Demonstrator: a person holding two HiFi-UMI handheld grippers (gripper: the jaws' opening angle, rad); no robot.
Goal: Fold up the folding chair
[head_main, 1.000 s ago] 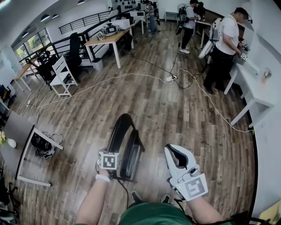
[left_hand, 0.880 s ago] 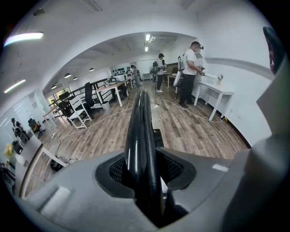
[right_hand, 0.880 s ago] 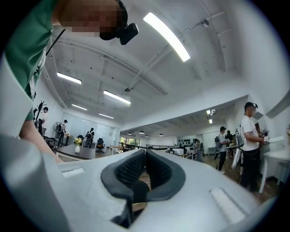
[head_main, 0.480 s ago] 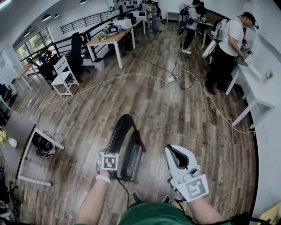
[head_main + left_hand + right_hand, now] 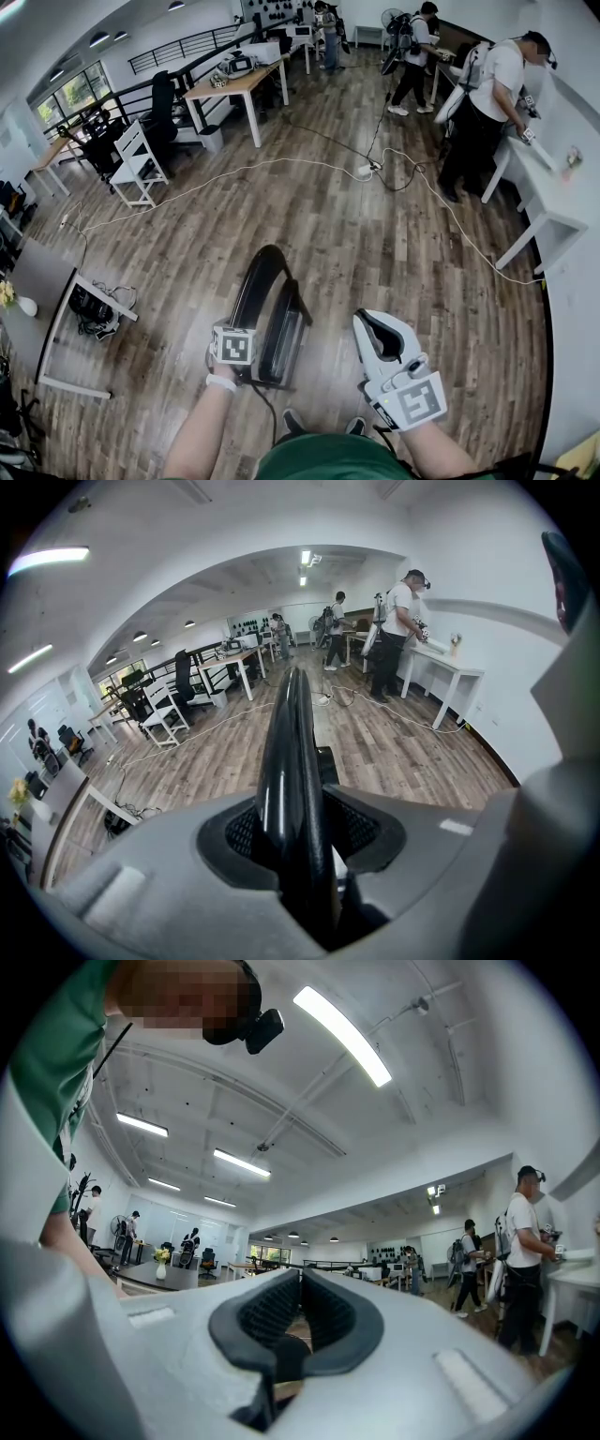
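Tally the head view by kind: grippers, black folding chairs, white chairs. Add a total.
Grippers: 2, the left gripper shut on the chair's tube, the right gripper shut and empty.
Black folding chair: 1.
White chair: 1.
Total: 4.

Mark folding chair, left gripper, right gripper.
folding chair (image 5: pixel 279 337): head view, folded seat.
left gripper (image 5: pixel 300 834): left gripper view, between pads clamping chair frame.
right gripper (image 5: pixel 300 1312): right gripper view, shut pads' seam.
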